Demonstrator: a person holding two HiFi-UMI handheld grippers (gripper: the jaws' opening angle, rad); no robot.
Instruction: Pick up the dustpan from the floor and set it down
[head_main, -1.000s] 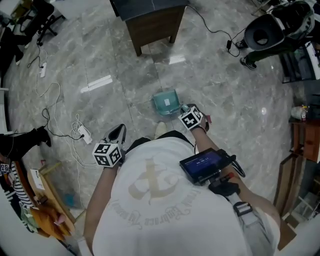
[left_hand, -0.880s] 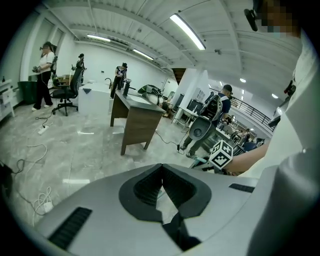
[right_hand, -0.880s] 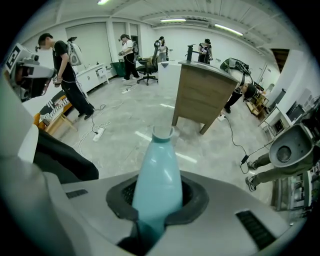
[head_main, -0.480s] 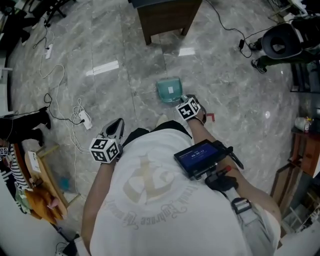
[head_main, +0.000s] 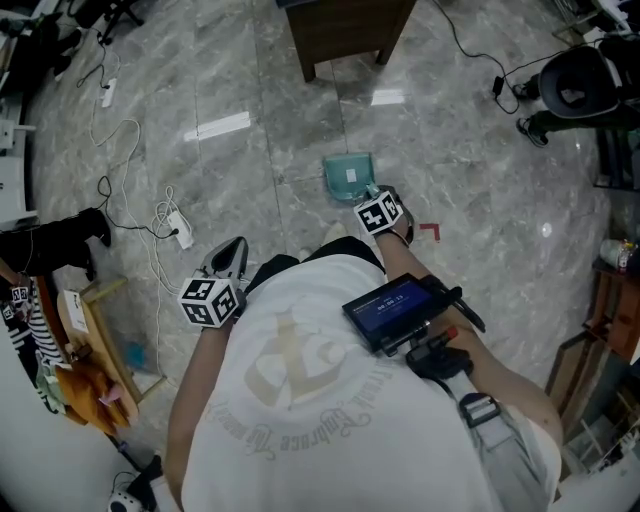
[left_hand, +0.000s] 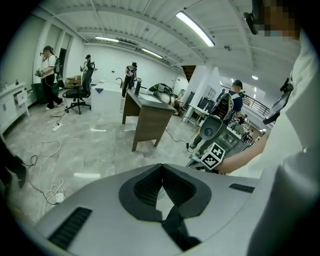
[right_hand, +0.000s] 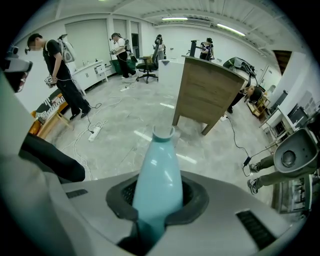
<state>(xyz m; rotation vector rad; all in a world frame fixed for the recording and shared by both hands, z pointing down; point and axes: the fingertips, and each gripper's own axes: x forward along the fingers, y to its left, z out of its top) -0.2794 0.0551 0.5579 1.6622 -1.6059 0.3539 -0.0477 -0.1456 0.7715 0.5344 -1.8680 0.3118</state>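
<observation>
Dustpan (head_main: 349, 178): teal, upper centre of the head view, low over the grey floor (head_main: 250, 170); whether it touches cannot be told.
Right gripper (head_main: 374, 194): jaws clamped on the dustpan's handle (right_hand: 156, 180).
Left gripper (head_main: 234, 252): jaws together, nothing between them, lower left, well apart from the dustpan.
Edges: desk (head_main: 345, 30) near, above the dustpan; bare floor left and right of it; cables (head_main: 150, 215) towards the left edge.
Views: only the head view shows the pan's body; the right gripper view shows the handle alone.

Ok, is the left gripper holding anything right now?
No, the left gripper has its jaws closed together at the tips, with nothing between them.
</observation>
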